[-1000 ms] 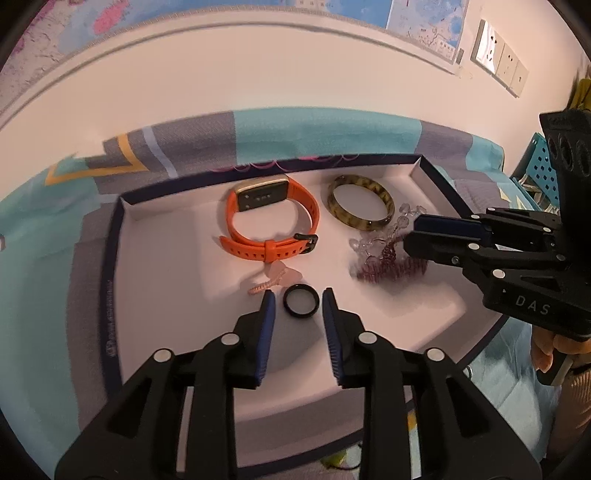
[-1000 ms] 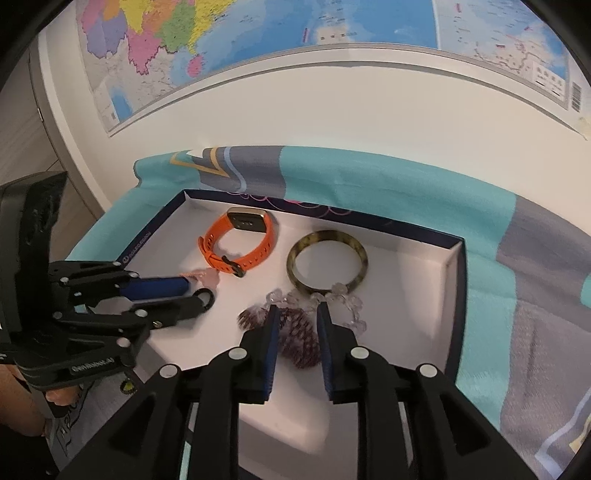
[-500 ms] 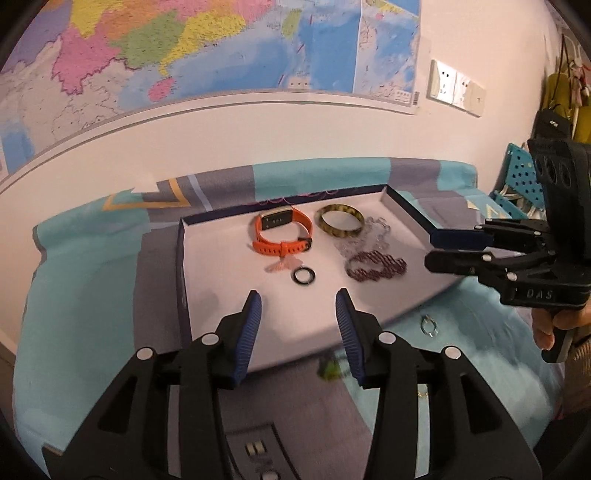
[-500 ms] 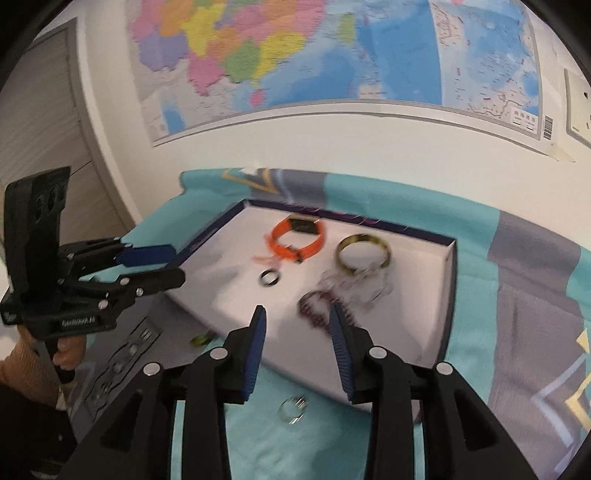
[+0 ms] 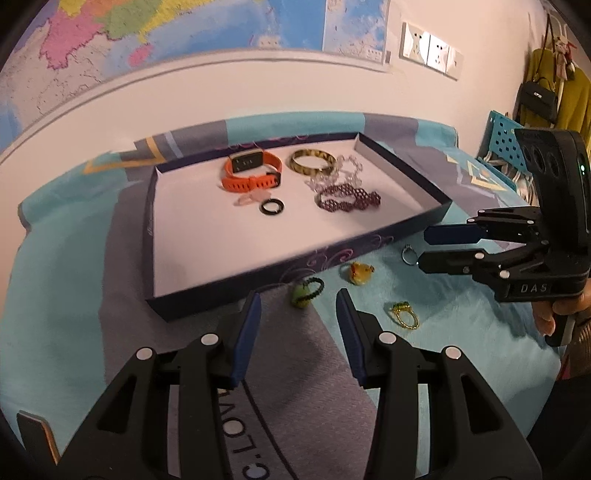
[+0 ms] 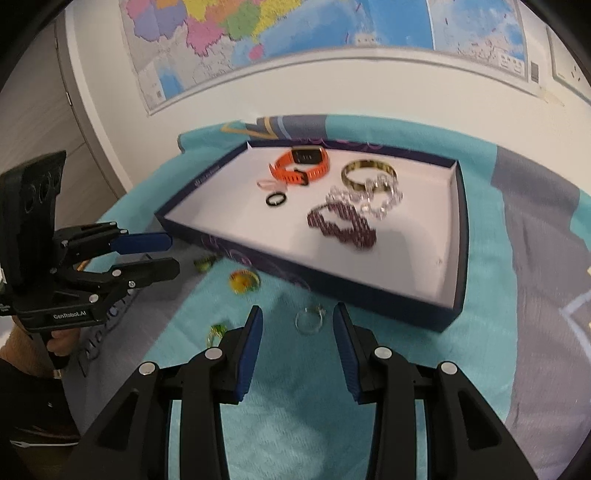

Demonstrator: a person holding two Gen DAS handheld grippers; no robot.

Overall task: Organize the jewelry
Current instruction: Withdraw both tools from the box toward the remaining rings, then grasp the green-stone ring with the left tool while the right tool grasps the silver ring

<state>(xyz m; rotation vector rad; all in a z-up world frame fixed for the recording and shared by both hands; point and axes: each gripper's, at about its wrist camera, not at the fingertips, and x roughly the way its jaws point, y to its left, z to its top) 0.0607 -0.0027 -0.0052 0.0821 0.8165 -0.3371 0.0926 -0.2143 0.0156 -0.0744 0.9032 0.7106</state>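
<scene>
A dark blue tray [image 5: 402, 236] [image 6: 354, 291] with a white floor holds an orange watch [image 5: 251, 171] [image 6: 301, 168], a tortoiseshell bangle [image 5: 312, 162] [image 6: 369, 173], a clear bead bracelet [image 6: 380, 201], a purple beaded bracelet [image 5: 347, 199] [image 6: 341, 223] and a black ring [image 5: 272, 206] [image 6: 276, 199]. In front of the tray lie a green-bead ring [image 5: 304, 291], a yellow ring [image 5: 360, 273] [image 6: 243, 280], a silver ring [image 5: 408, 254] [image 6: 309, 319] and a gold ring [image 5: 404, 315] [image 6: 216, 332]. My left gripper [image 5: 298, 314] is open above the green-bead ring. My right gripper [image 6: 297, 332] is open above the silver ring.
A teal and grey cloth [image 5: 66, 266] [image 6: 491, 288] covers the table. A white wall with a map [image 6: 280, 33] is behind it. Wall sockets [image 5: 430, 48] and hanging bags [image 5: 539, 96] are at the right.
Both grippers have pulled back out of the tray, risen and opened wider. The loose rings in front of the tray have come into view. The purple bracelet and black ring lie in the tray.
</scene>
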